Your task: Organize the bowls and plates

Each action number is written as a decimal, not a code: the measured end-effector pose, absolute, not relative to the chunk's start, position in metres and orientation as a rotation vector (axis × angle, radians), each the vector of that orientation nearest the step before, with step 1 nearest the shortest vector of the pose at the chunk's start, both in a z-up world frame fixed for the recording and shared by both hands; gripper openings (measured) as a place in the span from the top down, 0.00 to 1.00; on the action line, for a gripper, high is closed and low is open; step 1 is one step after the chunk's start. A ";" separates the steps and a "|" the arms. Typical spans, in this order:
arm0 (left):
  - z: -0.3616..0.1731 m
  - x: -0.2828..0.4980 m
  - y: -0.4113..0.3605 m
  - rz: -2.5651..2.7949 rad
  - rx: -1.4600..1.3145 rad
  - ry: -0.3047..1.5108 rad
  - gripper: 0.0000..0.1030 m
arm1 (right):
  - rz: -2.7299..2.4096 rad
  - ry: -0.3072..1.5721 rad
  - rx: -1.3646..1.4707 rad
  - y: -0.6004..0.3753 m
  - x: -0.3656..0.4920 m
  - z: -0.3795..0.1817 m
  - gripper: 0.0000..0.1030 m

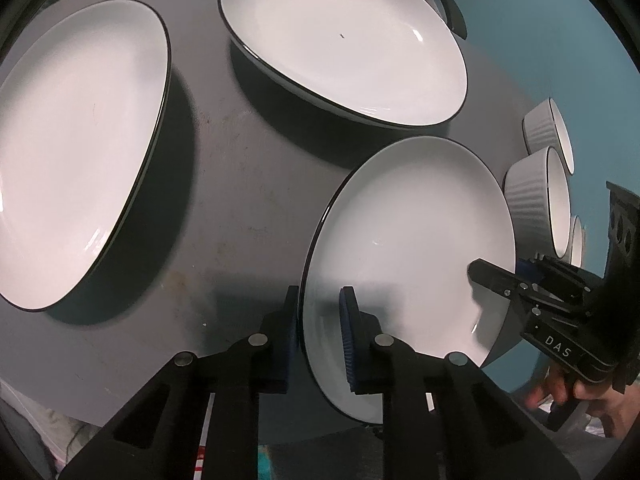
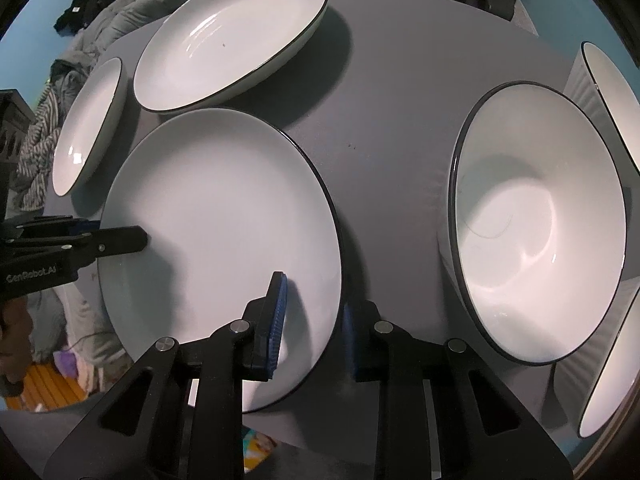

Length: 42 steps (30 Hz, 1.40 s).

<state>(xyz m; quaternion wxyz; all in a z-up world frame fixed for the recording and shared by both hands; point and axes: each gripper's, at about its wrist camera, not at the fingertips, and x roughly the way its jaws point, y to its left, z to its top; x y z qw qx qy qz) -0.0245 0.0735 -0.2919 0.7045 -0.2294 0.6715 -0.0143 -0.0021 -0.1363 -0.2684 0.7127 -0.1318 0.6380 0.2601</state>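
Observation:
A white plate with a thin black rim (image 1: pixel 412 240) (image 2: pixel 224 216) is held between both grippers above the grey table (image 1: pixel 240 184). My left gripper (image 1: pixel 320 336) straddles its near rim, one pad inside and one outside, and looks shut on it. My right gripper (image 2: pixel 312 324) straddles the opposite rim the same way and shows in the left wrist view (image 1: pixel 496 276). The left gripper shows in the right wrist view (image 2: pixel 120 240). Two more white plates (image 1: pixel 76 148) (image 1: pixel 344 40) lie on the table. White ribbed bowls (image 1: pixel 536 196) (image 2: pixel 540 224) stand at the right.
The grey table's front edge (image 2: pixel 120 432) is close under the grippers. Clothes and fabric (image 2: pixel 44 132) lie beyond the table's left side. A teal wall (image 1: pixel 540 40) is behind the bowls. A third plate shows at the far left in the right wrist view (image 2: pixel 88 124).

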 end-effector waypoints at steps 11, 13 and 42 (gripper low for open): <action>-0.292 -0.015 0.067 -0.025 -0.525 1.497 0.83 | 0.569 1.483 -0.252 -0.146 0.009 -0.268 0.76; -0.292 -0.016 0.055 -0.022 -0.528 1.496 0.83 | 0.569 1.494 -0.242 -0.147 0.010 -0.269 0.77; -0.232 -0.004 0.092 0.028 -0.488 1.418 0.83 | 0.611 1.444 -0.172 -0.142 0.025 -0.231 0.83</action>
